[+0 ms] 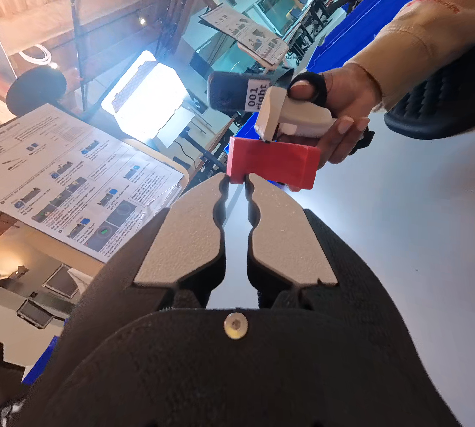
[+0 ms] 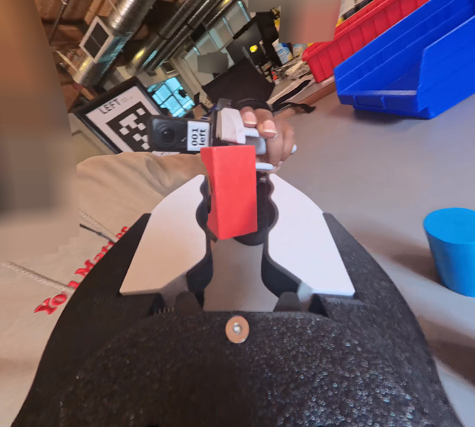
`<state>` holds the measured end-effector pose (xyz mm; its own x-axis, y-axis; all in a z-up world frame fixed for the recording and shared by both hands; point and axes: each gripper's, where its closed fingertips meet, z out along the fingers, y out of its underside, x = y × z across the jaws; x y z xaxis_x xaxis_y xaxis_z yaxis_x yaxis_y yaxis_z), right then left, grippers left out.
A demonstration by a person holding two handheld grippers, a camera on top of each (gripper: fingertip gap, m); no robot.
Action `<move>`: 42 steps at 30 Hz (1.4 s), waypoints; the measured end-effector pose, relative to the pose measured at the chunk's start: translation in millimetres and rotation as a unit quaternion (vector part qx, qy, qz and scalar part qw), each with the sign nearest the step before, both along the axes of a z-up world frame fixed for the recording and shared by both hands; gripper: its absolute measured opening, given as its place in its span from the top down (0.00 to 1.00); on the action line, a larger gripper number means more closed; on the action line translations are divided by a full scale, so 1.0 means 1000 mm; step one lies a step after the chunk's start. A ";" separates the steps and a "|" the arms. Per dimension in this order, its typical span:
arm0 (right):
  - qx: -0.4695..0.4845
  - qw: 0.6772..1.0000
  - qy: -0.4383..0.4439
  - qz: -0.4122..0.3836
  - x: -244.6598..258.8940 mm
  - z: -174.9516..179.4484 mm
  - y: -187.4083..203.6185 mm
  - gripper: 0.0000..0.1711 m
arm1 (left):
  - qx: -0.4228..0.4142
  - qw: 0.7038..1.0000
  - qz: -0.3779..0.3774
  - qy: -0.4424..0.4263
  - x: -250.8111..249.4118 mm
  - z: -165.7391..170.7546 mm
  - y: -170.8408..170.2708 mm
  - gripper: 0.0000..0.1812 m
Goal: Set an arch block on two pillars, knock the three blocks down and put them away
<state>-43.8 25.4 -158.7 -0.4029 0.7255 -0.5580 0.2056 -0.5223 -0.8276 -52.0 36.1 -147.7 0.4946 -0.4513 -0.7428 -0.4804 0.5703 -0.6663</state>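
Nearby: blue bin (image 2: 411, 67) on the bench (image 1: 385, 234) beyond the red arch block (image 2: 231, 196) and to its right, with a red bin (image 2: 385, 16) behind it; a blue cup (image 2: 455, 250) stands on the bench well right of the block.
Left of the block: a printed instruction sheet (image 1: 77, 170) and, past it, a bright lamp panel (image 1: 146, 95).
In the way: nothing lies between my two tools except the block itself.
Block: matte red, raised clear of the bench, with one side curving inward.
Right gripper (image 2: 237, 178): my jaws are closed around the block and carry it; my right hand (image 1: 341, 111) wraps the white handle.
Left gripper (image 1: 236, 179): my jaws are drawn in to a narrow slit, tips either side of the block's near lower corner; whether they truly pinch it I cannot tell.
Left hand (image 2: 272, 137): just behind the block, on its handle.
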 end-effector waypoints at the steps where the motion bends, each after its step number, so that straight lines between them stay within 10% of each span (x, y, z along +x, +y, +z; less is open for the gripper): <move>1: -0.007 1.000 0.006 0.017 0.002 0.001 -0.005 0.80 | 0.002 1.000 -0.005 0.000 0.003 0.000 -0.002 0.93; 17: 0.106 0.993 -0.042 -0.008 0.005 -0.008 0.008 0.81 | 0.004 0.999 0.043 0.007 -0.002 -0.012 0.013 0.93; 23: 0.357 0.897 -0.255 -0.048 0.012 -0.023 0.084 0.81 | -0.153 0.983 0.047 -0.085 -0.023 -0.024 0.037 0.88; 29: 0.409 0.826 -0.389 0.018 0.010 -0.048 0.118 0.81 | -0.347 0.928 0.064 -0.117 -0.042 -0.085 0.064 0.85; 42: 0.413 0.810 -0.414 0.037 0.013 -0.054 0.119 0.81 | -0.431 0.897 0.086 -0.041 -0.018 -0.130 0.088 0.87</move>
